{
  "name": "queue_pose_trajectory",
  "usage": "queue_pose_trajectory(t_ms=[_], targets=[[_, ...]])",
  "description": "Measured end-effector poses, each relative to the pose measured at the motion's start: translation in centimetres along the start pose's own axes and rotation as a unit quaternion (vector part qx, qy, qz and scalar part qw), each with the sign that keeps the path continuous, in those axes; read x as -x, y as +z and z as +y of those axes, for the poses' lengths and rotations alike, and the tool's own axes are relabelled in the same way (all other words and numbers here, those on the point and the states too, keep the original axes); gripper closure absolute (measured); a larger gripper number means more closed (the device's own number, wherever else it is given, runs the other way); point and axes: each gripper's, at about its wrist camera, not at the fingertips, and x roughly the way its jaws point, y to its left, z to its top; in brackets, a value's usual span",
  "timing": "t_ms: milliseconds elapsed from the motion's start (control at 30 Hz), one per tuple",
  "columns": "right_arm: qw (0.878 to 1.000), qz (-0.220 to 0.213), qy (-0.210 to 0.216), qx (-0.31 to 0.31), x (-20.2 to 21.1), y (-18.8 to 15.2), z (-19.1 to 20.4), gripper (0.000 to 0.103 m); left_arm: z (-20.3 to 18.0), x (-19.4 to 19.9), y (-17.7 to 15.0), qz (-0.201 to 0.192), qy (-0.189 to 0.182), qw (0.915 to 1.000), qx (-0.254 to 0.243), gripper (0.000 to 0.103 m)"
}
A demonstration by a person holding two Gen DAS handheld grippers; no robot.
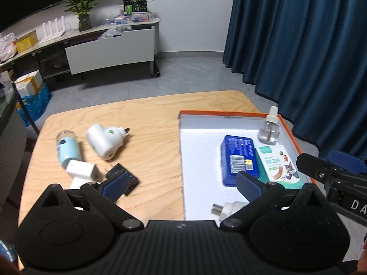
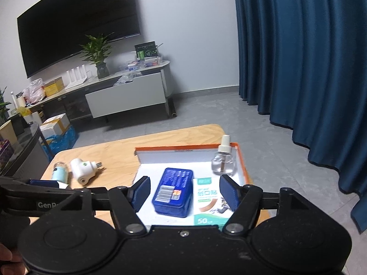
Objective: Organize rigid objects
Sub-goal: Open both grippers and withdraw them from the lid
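Observation:
An orange-rimmed tray (image 1: pixel 229 114) with a white lining sits on the right of the wooden table. It holds a blue tin (image 1: pixel 238 158), a plaster box (image 1: pixel 277 167), a clear bottle (image 1: pixel 268 130) and a white plug (image 1: pixel 226 208). Left of the tray lie a white plug-in device (image 1: pixel 105 141), a light blue bottle (image 1: pixel 67 146), a white charger (image 1: pixel 81 169) and a black block (image 1: pixel 125 178). My left gripper (image 1: pixel 181 188) is open and empty over the tray's left edge. My right gripper (image 2: pixel 185 192) is open above the blue tin (image 2: pixel 173 192) and plaster box (image 2: pixel 211 201), pads clear of both.
The table (image 1: pixel 137 119) ends in rounded far corners with grey floor beyond. A blue curtain (image 1: pixel 298 45) hangs on the right. A low cabinet (image 1: pixel 110 48) with a plant and clutter stands at the back wall. Boxes (image 1: pixel 29 84) sit on the floor at left.

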Motion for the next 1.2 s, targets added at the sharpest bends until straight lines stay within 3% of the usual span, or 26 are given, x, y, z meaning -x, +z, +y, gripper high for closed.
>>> queue_pose_trajectory(t_ms=[1200], targets=[[0.993, 0.038, 0.078, 0.079, -0.1, -2.1, 9.8, 0.023, 8.8, 3.8, -4.2, -0.015, 0.049, 0.9965, 0.066, 0.000]])
